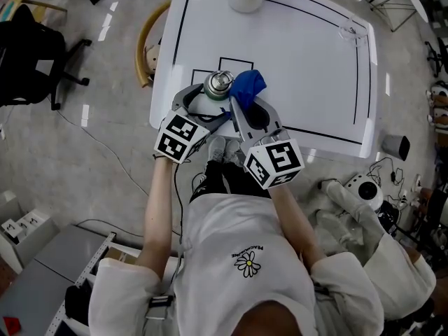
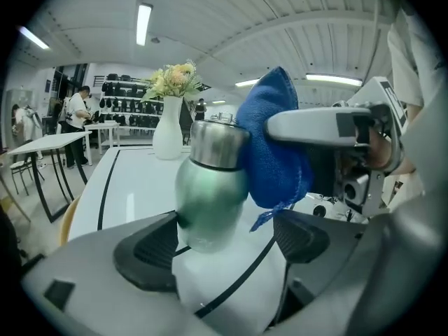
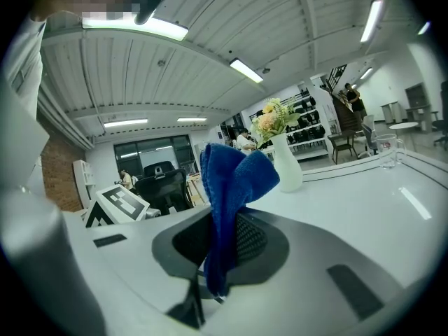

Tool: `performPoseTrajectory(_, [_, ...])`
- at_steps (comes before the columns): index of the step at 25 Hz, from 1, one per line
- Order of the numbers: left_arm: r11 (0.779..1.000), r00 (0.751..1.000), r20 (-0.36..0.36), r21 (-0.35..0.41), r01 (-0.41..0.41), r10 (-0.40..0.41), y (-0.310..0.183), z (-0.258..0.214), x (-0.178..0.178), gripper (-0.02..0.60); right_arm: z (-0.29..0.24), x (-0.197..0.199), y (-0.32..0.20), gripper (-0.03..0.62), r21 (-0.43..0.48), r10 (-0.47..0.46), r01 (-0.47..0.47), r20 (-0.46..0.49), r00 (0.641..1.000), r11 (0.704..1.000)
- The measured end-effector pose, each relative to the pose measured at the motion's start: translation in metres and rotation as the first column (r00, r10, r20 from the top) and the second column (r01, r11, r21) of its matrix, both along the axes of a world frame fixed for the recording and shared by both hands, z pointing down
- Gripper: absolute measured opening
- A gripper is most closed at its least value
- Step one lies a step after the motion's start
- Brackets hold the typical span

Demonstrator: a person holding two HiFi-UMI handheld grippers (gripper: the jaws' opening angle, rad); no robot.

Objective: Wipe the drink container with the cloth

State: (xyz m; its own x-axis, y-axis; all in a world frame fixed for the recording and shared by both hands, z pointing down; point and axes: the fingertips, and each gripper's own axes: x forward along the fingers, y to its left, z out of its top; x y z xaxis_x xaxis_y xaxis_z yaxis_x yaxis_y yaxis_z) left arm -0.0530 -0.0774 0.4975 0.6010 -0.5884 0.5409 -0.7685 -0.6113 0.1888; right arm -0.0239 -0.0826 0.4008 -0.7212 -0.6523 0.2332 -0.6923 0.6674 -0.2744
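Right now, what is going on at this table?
A person at a white table holds a gripper in each hand. The left gripper has its jaws apart around a green bottle. The right gripper pinches a blue cloth and holds it against the bottle's upper side.

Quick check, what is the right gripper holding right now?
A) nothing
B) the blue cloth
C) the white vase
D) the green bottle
B: the right gripper has its fingers shut on the blue cloth, which sticks up between them.
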Motion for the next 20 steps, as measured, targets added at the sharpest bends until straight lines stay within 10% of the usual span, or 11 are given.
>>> performPoseTrajectory(20, [0.998, 1.000, -0.003, -0.056, 0.011, -0.011, 0.050, 0.000, 0.024, 0.413, 0.007, -0.004, 0.013, 0.043, 0.001, -0.056, 0.056, -0.034, 0.998, 0.998])
